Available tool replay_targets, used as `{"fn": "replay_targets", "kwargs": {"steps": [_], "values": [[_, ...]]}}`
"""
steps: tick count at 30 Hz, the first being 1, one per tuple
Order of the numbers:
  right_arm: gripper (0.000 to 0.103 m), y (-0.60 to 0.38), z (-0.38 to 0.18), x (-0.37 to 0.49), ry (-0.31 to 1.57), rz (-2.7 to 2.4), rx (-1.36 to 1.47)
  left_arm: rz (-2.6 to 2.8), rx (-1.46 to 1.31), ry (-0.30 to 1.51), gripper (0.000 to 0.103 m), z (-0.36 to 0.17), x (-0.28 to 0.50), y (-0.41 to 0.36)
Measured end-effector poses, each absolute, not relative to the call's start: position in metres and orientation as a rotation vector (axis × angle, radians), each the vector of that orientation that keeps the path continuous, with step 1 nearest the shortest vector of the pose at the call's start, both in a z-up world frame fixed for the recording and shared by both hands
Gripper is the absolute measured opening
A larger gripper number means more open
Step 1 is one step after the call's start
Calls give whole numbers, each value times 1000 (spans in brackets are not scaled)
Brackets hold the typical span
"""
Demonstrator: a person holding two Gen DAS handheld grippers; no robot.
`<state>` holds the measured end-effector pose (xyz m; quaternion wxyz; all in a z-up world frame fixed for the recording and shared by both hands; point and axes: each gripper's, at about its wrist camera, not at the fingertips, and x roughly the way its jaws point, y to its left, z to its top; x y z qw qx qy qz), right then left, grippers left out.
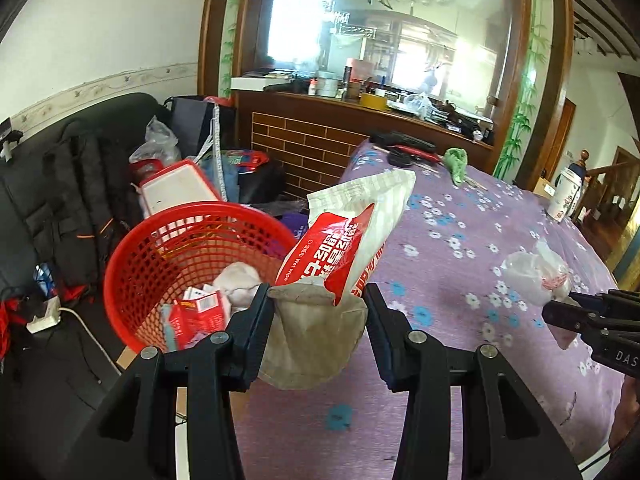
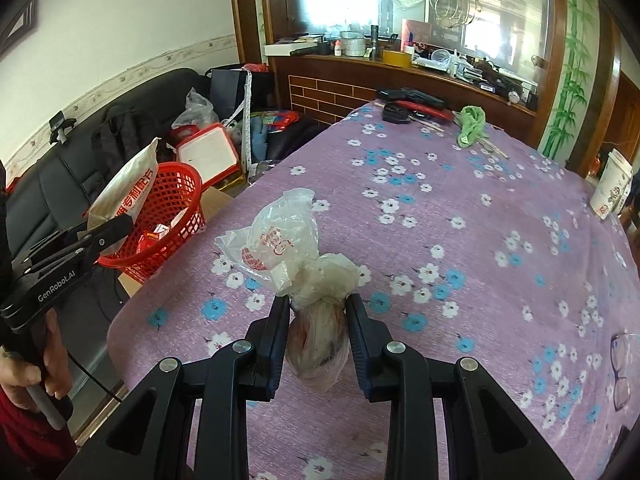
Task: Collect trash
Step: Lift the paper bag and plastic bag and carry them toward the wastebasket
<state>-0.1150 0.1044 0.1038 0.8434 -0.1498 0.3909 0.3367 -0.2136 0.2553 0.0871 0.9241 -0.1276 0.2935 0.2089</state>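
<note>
My left gripper [image 1: 318,298] is shut on a red and white wet-wipe packet [image 1: 340,248], held upright at the table's left edge beside a red mesh basket [image 1: 160,248]. The basket holds a red carton and crumpled paper. The right wrist view shows the same left gripper [image 2: 114,226] with the packet [image 2: 124,188] in front of the basket [image 2: 176,200]. My right gripper [image 2: 318,304] is shut on a knotted clear plastic bag [image 2: 296,248] above the purple flowered tablecloth [image 2: 480,240]. The left wrist view has the right gripper [image 1: 560,306] with the bag [image 1: 536,272] at the far right.
At the table's far end lie a green cloth [image 2: 472,124], chopsticks and a black and red tool [image 2: 416,100]. A paper cup [image 2: 610,188] stands at the right edge and glasses [image 2: 622,368] lie near it. A black sofa [image 1: 72,184] with bags and boxes is behind the basket.
</note>
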Motion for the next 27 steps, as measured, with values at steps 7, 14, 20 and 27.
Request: {"fn": "replay_targets", "kwargs": {"steps": [7, 14, 20, 27], "values": [[31, 71, 110, -123, 808, 677, -274, 414, -255, 606, 44, 87, -219, 243], [31, 21, 107, -125, 818, 599, -225, 386, -266, 625, 44, 84, -226, 224], [31, 10, 114, -125, 808, 597, -198, 383, -264, 622, 44, 89, -234, 219], [31, 41, 117, -124, 819, 655, -219, 403, -241, 607, 44, 97, -233, 228]]}}
